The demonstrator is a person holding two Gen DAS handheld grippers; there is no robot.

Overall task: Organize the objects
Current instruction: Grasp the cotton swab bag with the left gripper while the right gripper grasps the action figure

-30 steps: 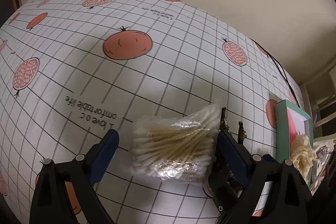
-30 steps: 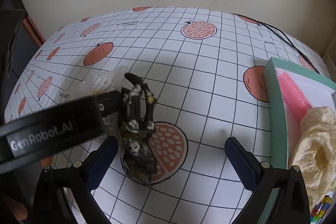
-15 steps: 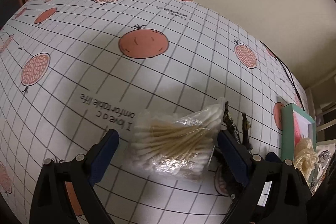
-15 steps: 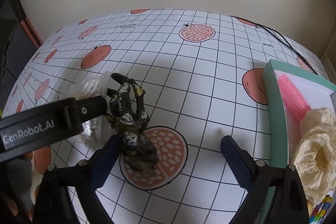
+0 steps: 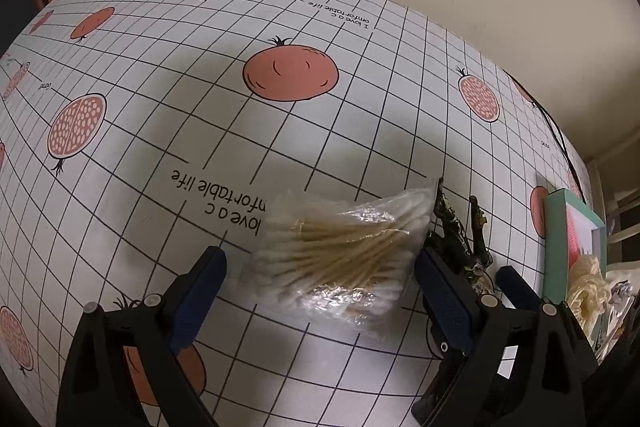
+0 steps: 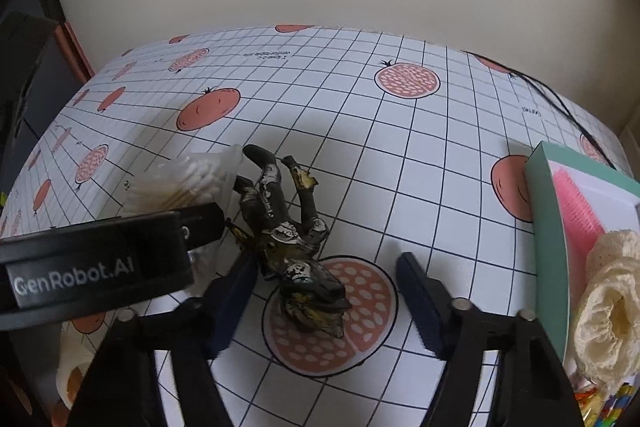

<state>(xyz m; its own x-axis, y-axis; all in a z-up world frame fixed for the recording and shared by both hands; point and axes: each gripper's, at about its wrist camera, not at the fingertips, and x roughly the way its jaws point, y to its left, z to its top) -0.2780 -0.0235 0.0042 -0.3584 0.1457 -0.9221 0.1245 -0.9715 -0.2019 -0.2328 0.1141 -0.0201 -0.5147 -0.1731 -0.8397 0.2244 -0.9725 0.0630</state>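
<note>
A clear bag of cotton swabs (image 5: 340, 259) lies on the pomegranate-print tablecloth (image 5: 280, 131). My left gripper (image 5: 320, 283) is open and straddles the bag, with its right finger against the bag's edge. Just to the right of the bag lies a dark figurine (image 6: 288, 239) on its back, partly over a pomegranate print. My right gripper (image 6: 326, 293) is open, one finger on each side of the figurine's lower half. In the right wrist view the left gripper's black body hides part of the swab bag (image 6: 188, 183). The figurine (image 5: 456, 239) also shows in the left wrist view.
A teal box (image 6: 544, 227) stands at the right table edge holding a pink comb (image 6: 580, 211) and cream lace fabric (image 6: 612, 307). A black cable (image 6: 560, 107) runs along the far right. A wall rises behind the table.
My right gripper has moved in over the figurine and its fingers stand closer together. The left gripper has tilted a little, with the swab bag still between its fingers.
</note>
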